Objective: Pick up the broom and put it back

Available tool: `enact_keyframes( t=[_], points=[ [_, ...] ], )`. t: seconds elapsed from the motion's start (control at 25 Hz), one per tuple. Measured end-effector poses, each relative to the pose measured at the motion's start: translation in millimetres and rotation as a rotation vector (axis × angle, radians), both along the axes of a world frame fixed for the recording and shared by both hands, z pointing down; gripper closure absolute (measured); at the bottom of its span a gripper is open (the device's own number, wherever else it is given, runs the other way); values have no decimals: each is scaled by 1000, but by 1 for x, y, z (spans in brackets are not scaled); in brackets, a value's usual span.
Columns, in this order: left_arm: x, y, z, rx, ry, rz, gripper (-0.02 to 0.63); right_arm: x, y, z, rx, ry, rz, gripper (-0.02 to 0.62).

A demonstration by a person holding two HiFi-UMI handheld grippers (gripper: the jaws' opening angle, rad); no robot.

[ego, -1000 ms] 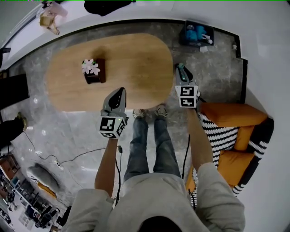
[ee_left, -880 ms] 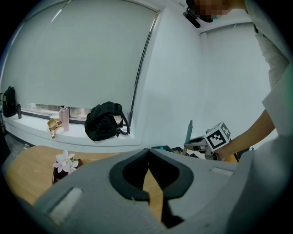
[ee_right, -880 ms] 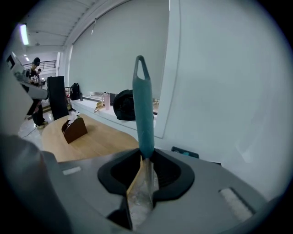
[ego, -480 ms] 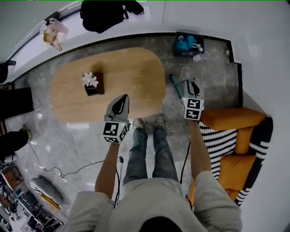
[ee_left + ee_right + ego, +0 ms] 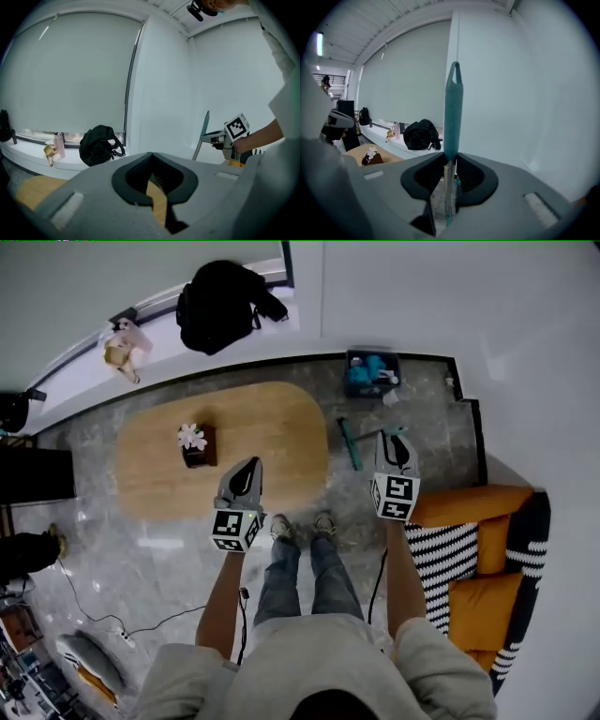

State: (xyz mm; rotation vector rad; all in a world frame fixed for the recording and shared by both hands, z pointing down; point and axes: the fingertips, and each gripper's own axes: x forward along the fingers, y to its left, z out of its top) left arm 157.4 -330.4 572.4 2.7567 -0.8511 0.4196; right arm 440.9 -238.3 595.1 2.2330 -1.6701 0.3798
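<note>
Finding: both hands stand higher than a second ago, and the floor and tabletop (image 5: 169, 474) sit further below the head view, so the person is straightening up. The right tongs (image 5: 450, 157) are clamped on the broom (image 5: 453, 108), whose handle is upright beside the tabletop. The left tongs (image 5: 150, 155) are closed on nothing. Judgement: pick-up is complete; the carry and return remain.

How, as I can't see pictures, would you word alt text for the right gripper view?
The right claw is shut on the teal broom handle, which stands upright before a pale wall. Left of it, a black backpack sits on a window ledge.
</note>
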Motion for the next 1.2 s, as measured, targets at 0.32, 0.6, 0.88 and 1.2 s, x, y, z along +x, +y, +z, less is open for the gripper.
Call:
enact_keyframes(
  t=[0.32, 0.6, 0.88, 1.2],
  points=[
    [-3, 9, -61, 79, 54, -36, 611, -3, 24, -76, 64, 65, -38, 515],
    [-16, 18, -96, 123, 77, -89, 611, -4, 46, -109, 66, 85, -73, 515],
    [-32, 28, -114, 156, 94, -149, 611, -14, 66, -115, 53, 92, -122, 514],
    [-69, 42, -121, 180, 93, -234, 611, -28, 82, -107, 41, 96, -151, 514]
  ],
)
